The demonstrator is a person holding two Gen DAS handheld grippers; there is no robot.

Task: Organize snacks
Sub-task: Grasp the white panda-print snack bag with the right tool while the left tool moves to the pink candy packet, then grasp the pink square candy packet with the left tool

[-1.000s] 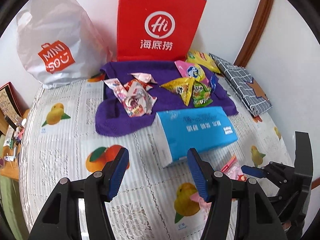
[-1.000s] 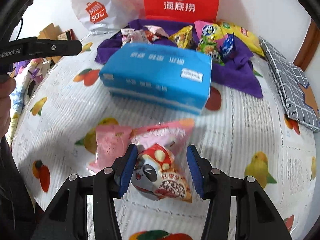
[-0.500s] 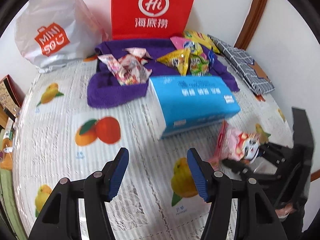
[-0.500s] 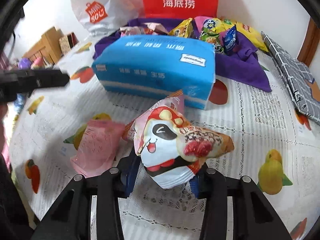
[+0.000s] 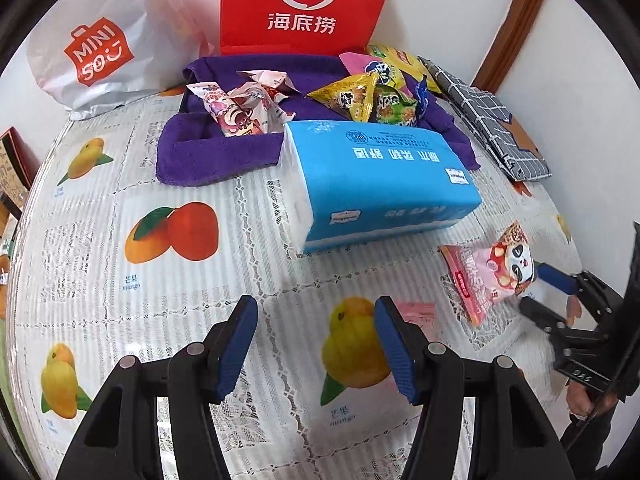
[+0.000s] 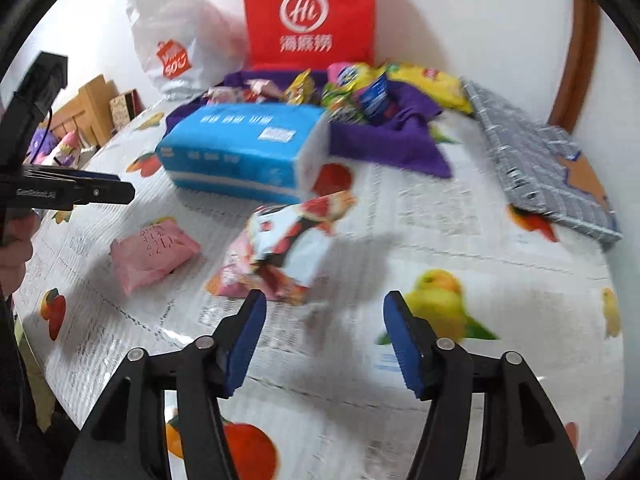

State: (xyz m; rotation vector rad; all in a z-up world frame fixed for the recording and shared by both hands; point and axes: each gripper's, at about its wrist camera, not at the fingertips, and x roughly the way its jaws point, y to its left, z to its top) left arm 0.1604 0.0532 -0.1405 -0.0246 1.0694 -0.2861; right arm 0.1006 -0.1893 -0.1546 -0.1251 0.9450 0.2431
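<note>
The panda snack packet [image 6: 292, 240] lies loose and blurred on the table, just ahead of my right gripper [image 6: 324, 340]. Those jaws are opening, with nothing between the pads. In the left wrist view the panda snack packet [image 5: 506, 270] rests on a pink packet [image 5: 466, 280], and the right gripper [image 5: 540, 294] sits just beside it. My left gripper [image 5: 316, 344] hovers open and empty over the tablecloth. Another pink packet [image 6: 152, 252] lies to the left, near the left gripper [image 6: 76, 190]. Several snacks [image 5: 360, 98] are piled on a purple cloth [image 5: 208, 152] at the back.
A blue tissue pack [image 5: 376, 176] lies in the middle of the table. Behind it a red paper bag [image 5: 304, 4] and a white plastic bag [image 5: 100, 48] stand against the wall. A grey checked fabric bag [image 6: 536, 160] lies at the right. The fruit-print tablecloth [image 5: 172, 236] covers the table.
My right gripper had the panda snack lifted; it has moved, opened and let the snack drop onto the table. The left gripper has sunk a little toward the table, still open.
</note>
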